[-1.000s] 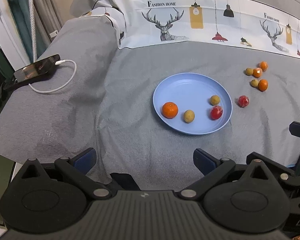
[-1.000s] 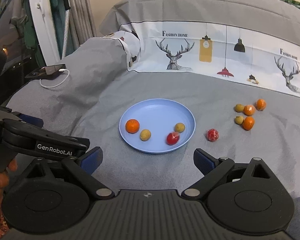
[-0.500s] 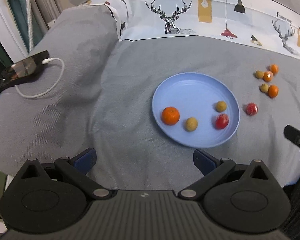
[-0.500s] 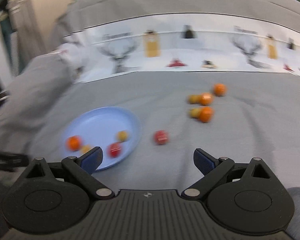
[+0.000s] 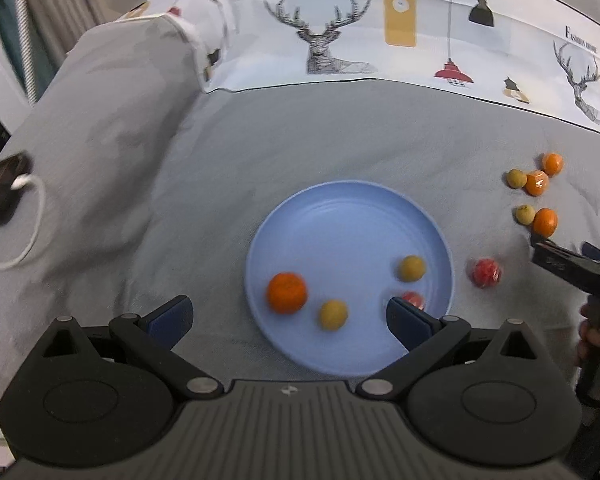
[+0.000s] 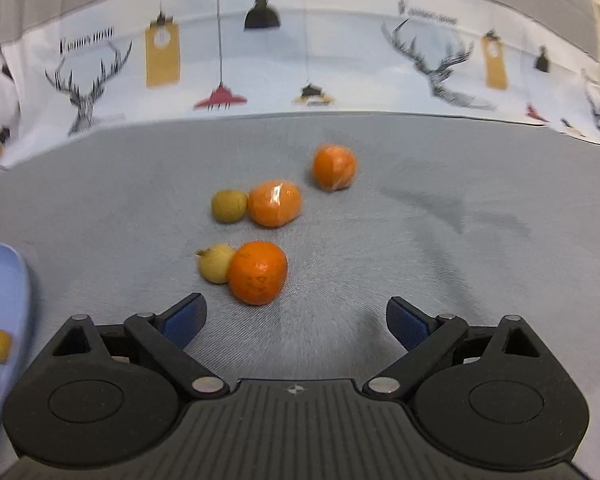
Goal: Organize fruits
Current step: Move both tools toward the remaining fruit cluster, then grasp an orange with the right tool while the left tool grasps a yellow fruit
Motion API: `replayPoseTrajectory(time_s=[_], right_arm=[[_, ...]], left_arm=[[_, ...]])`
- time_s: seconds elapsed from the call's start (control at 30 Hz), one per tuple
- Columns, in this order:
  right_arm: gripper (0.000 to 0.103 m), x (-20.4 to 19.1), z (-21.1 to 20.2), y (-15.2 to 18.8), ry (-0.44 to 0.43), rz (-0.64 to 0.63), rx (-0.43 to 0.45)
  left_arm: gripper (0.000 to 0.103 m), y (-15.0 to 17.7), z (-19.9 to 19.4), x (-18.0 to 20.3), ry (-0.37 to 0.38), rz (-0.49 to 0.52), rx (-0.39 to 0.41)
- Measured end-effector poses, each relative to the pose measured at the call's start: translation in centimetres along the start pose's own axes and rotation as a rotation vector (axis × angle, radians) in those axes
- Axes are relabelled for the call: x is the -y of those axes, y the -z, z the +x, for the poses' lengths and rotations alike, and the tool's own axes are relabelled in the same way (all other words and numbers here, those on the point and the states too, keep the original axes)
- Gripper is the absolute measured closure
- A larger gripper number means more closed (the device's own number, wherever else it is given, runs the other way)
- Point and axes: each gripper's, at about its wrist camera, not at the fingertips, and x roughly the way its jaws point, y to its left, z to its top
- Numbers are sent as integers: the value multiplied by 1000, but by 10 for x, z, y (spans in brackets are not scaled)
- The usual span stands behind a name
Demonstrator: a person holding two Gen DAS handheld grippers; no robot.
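Seemingly light and slightly soft, the nearest orange at frame centre wants a gentle grasp across its middle; right gripper gapes empty; left gripper likewise.

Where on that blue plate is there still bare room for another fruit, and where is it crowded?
The far and left parts of the blue plate are bare. Its near side is crowded: an orange, two yellow-green fruits and a red fruit. The grey cloth left of and beyond the plate is bare.
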Motion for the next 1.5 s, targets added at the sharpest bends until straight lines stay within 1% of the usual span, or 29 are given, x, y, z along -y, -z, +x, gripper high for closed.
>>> replayPoseTrajectory(time_s=[0.03,0.07,0.13,0.2,0.23,0.3,0.37,0.43,0.5,0.57,0.63,0.7,0.77,0.83,0.9,0.93,0.97,1.0,1.03,1.07,1.1,1.13,1.27,1.33,1.43,1.5], right_arm=[[24,0,6,-1,-4,-11,7],[37,2,11,-1,-27,-26,19],[68,5,13,-4,-66,-40,56],[68,12,14,-8,-76,-12,64],[68,17,14,-10,-60,4,65],[68,28,14,-15,15,33,62],[68,45,14,-22,120,77,55],[68,63,17,-22,172,132,48],[68,75,19,-23,195,173,51],[68,80,20,-22,200,191,57],[66,82,24,-21,192,200,46],[66,82,28,-20,185,212,36],[63,82,30,-20,189,216,36],[55,82,34,-22,181,212,36],[49,78,34,-22,174,203,36],[48,76,34,-22,177,194,36],[47,75,34,-22,182,187,37],[47,73,34,-22,187,179,38],[50,73,34,-22,187,176,39],[57,73,34,-22,184,173,53],[67,74,33,-22,191,172,60],[67,75,32,-21,186,181,62],[67,80,31,-21,178,232,76],[67,80,30,-20,178,241,82],[67,81,29,-20,183,251,87],[67,82,28,-20,180,261,91]], left_arm=[[0,-4,2,6,2,7,2],[0,-8,5,12,8,12,6],[0,-16,10,27,24,22,14],[0,-27,18,45,46,32,21],[0,-33,22,54,61,38,25],[0,-45,32,77,100,57,31],[0,-56,46,105,155,99,32],[0,-63,60,134,204,148,37],[0,-69,78,167,240,214,24],[0,-71,98,198,287,280,4],[0,-71,113,221,318,327,-7],[0,-70,131,238,304,351,-11],[0,-71,147,247,281,359,-25],[0,-73,158,250,284,345,-58],[0,-75,160,248,296,325,-57],[0,-76,160,248,295,321,-51],[2,-77,161,247,288,313,-46],[7,-78,161,246,289,302,-39],[19,-79,160,245,297,300,-31],[42,-81,157,244,306,304,-10],[61,-82,152,242,325,317,8],[74,-83,149,242,336,336,12],[74,-81,136,237,306,348,45],[74,-79,125,233,321,343,61],[74,-74,104,225,326,357,104],[74,-74,93,219,324,359,114]])
